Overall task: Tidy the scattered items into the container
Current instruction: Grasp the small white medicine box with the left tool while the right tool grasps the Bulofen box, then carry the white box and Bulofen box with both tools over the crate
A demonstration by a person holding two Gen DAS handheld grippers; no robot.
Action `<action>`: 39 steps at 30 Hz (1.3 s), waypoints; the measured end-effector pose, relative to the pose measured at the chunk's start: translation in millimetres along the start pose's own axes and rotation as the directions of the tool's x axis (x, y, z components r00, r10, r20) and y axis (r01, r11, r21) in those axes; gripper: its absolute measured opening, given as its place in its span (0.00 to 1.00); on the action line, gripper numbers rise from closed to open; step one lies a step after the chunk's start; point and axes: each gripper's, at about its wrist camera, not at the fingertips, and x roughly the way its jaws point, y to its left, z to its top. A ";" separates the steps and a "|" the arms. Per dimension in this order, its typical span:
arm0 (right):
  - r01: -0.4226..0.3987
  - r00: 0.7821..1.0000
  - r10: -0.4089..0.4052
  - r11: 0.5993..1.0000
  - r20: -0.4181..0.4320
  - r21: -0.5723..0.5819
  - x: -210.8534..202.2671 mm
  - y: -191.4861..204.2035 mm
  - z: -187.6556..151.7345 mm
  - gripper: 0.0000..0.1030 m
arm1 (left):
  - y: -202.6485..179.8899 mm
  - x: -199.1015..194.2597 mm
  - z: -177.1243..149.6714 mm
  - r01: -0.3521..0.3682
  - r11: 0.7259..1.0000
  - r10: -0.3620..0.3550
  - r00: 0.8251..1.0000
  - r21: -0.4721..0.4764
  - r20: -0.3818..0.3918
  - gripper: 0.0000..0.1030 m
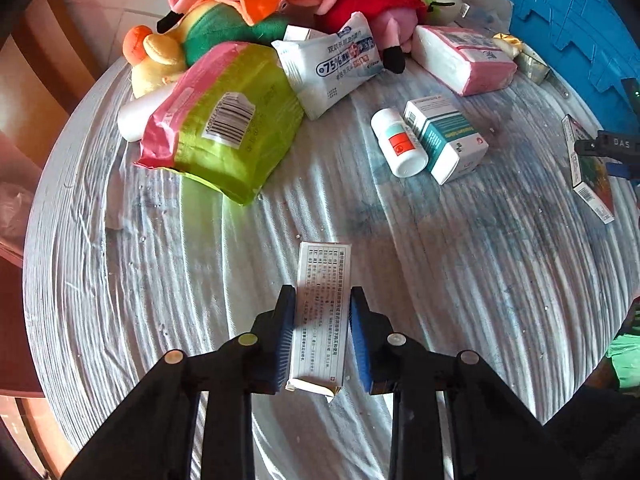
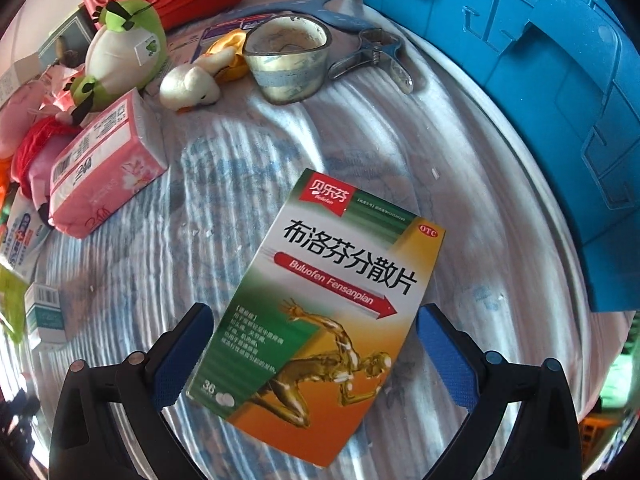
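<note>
While the blue crate (image 2: 540,92) stands at the worktop's (image 1: 460,260) far right edge, the right claw (image 2: 312,352) is spread wide, its pads flanking one flat ibuprofen box (image 2: 320,312) without clearly touching it. The left claw (image 1: 322,336) is narrowly parted around one white printed box (image 1: 320,312), pads just beside its long sides; whether they grip it, I cannot tell. Beyond lie two tissue packs (image 1: 464,58), one teal box (image 1: 446,142) and one pill bottle (image 1: 398,142), touching.

Bright, streaked sunlight rakes across the round, white-clothed table (image 1: 140,264); warm glare at its left edge. Strong fisheye curving, dark vignetted corners, slight blur at both views' borders.
</note>
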 end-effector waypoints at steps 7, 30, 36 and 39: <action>0.049 0.998 -0.049 0.999 -0.034 -0.005 17.1 1.5 3.7 1.00 | -14.4 -6.9 1.2 0.012 1.000 -0.012 1.000 -0.002 0.018 0.26; -0.039 0.994 0.055 0.986 0.089 -0.164 -49.4 -5.8 -0.6 0.91 | -10.9 -51.3 27.4 0.006 0.998 0.002 0.991 -0.060 0.133 0.26; -0.065 0.988 0.089 0.982 0.127 -0.178 -71.1 11.2 7.3 0.91 | -10.0 -69.7 31.7 -0.010 0.997 0.023 0.986 -0.076 0.167 0.26; -0.076 0.982 0.107 0.978 0.153 -0.195 -70.8 28.2 12.0 0.91 | -10.0 -81.1 34.5 -0.019 0.996 0.035 0.982 -0.086 0.187 0.26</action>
